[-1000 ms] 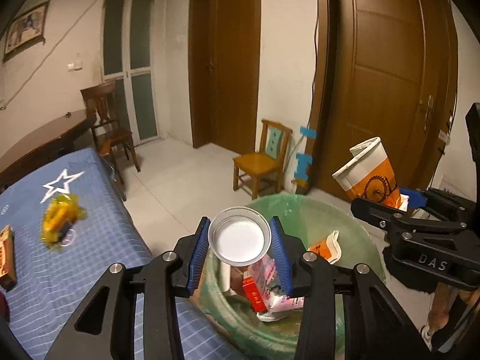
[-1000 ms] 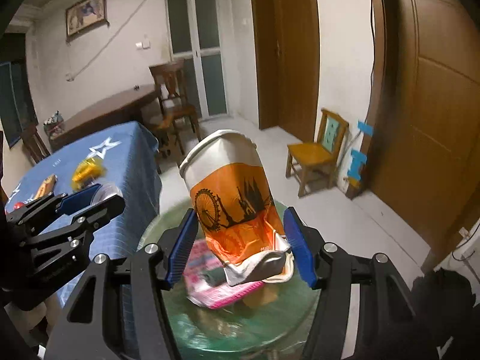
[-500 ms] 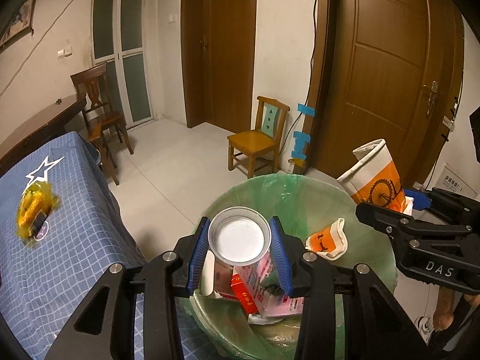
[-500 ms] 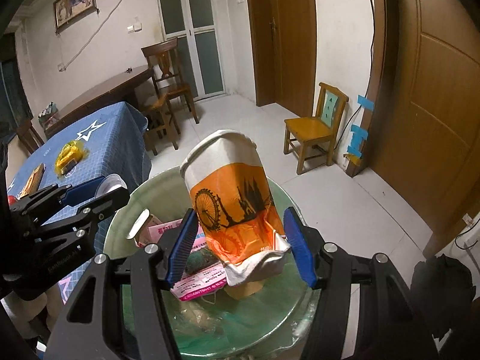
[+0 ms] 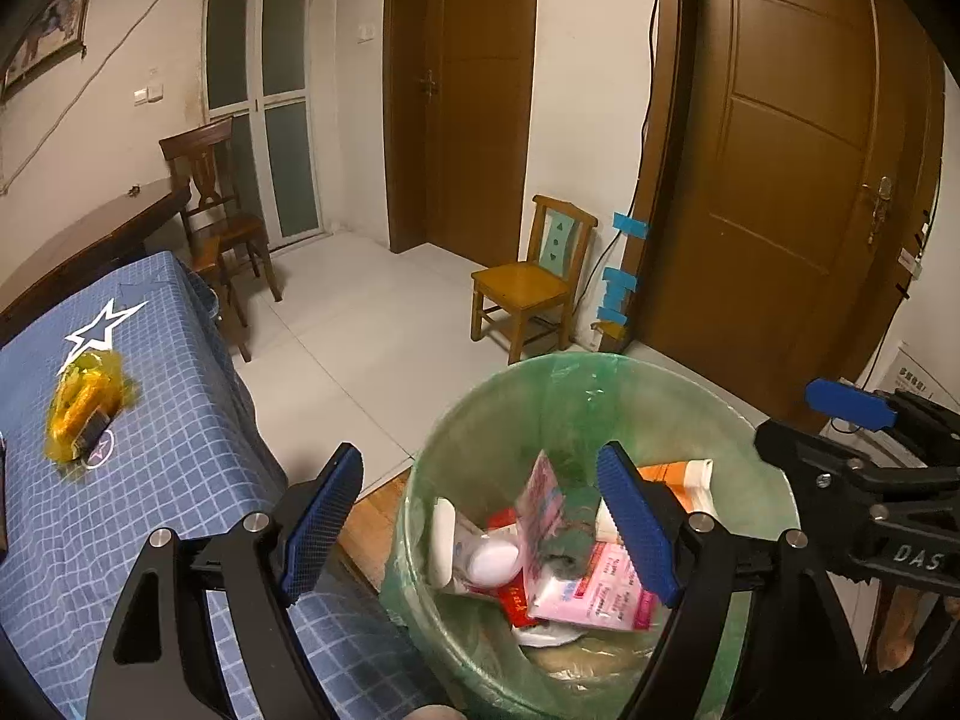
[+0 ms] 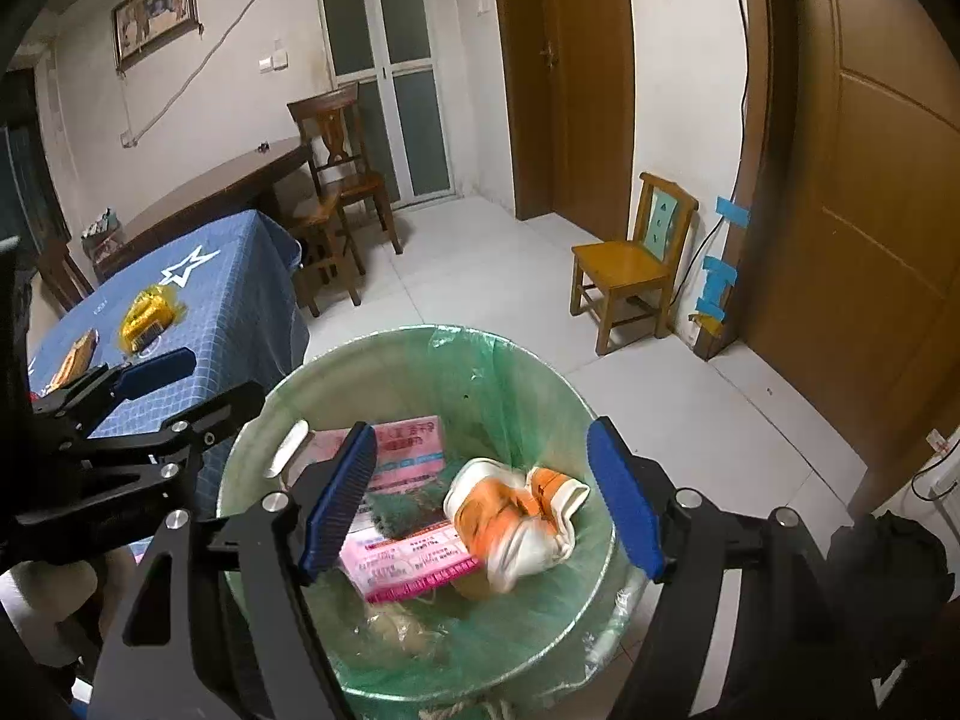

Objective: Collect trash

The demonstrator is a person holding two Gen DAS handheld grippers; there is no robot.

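Observation:
A bin lined with a green bag (image 5: 480,420) (image 6: 540,384) stands below both grippers. My left gripper (image 5: 480,525) is open and empty above it. My right gripper (image 6: 483,498) is open and empty too. In the bin lie the crushed orange paper cup (image 6: 516,516) (image 5: 672,474), the white round cup (image 5: 495,561) and pink packets (image 6: 414,558) (image 5: 591,591). A yellow wrapper (image 5: 81,405) (image 6: 147,312) lies on the blue checked tablecloth (image 5: 180,468) (image 6: 240,300). An orange packet (image 6: 75,354) lies near it.
A small wooden chair (image 5: 528,282) (image 6: 630,258) stands by the wall near the brown doors (image 5: 792,180). A dark chair (image 5: 222,222) and a dark wooden table (image 6: 222,186) stand beyond the blue table. White tiled floor (image 5: 360,348) lies between.
Both grippers have opened. The white cup dropped from the left gripper and the orange cup from the right gripper; both now lie in the bin.

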